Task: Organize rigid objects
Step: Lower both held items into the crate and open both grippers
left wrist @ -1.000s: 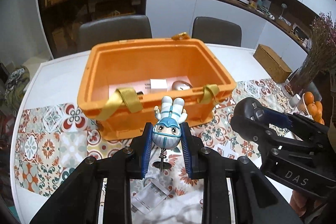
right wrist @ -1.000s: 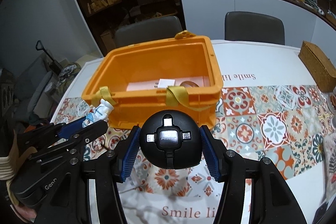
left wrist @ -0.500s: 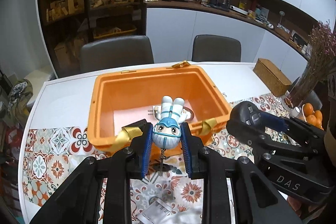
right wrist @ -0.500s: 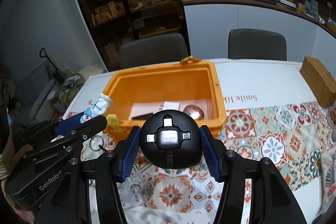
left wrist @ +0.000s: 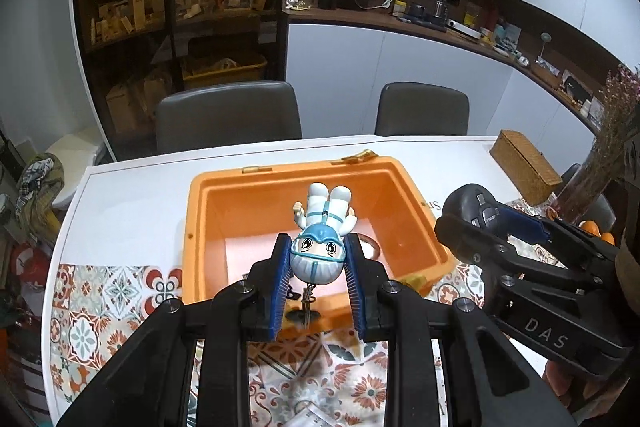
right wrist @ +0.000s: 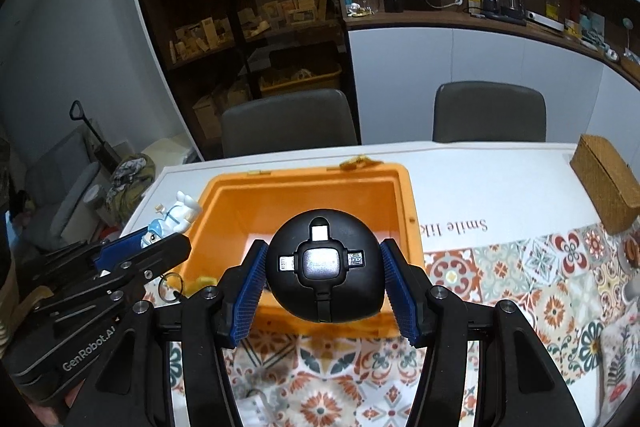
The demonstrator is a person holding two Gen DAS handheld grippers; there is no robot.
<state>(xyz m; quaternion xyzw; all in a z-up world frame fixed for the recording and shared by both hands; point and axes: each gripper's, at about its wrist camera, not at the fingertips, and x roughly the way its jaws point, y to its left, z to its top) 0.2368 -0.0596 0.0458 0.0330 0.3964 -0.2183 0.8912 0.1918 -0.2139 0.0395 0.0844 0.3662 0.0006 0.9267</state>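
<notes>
I'm holding two items at once, both over the near side of the orange bin (left wrist: 404,187). My left tool (left wrist: 318,269) is clamped on the astronaut figurine (left wrist: 320,247), gripping its head, feet pointing away from me, keyring dangling under the pads. My right tool (right wrist: 322,275) is clamped on the round black adapter (right wrist: 322,271), jaws set fairly wide around it, blue pads (right wrist: 248,295) pressing both sides. Both tools are pointing down toward the bin opening; neither item is touching the bin or the table (right wrist: 500,187). Progress: I'm judging this as mid-task. The bin is already carrying a few things on its pink floor: a rounded silvery object partly showing behind the left tool's right pad, and something dark near the front wall, too hidden to name. What's left for these two: getting them clear past the near rim, then lowering and releasing inside. On the patterned cloth (right wrist: 520,267) in front of the bin I'm seeing paper tags or a small packet at the bottom edge of both views; can't tell whether those count as items to be sorted. The wicker box (left wrist: 524,165) at the far right is sitting well apart, probably not part of this.
</notes>
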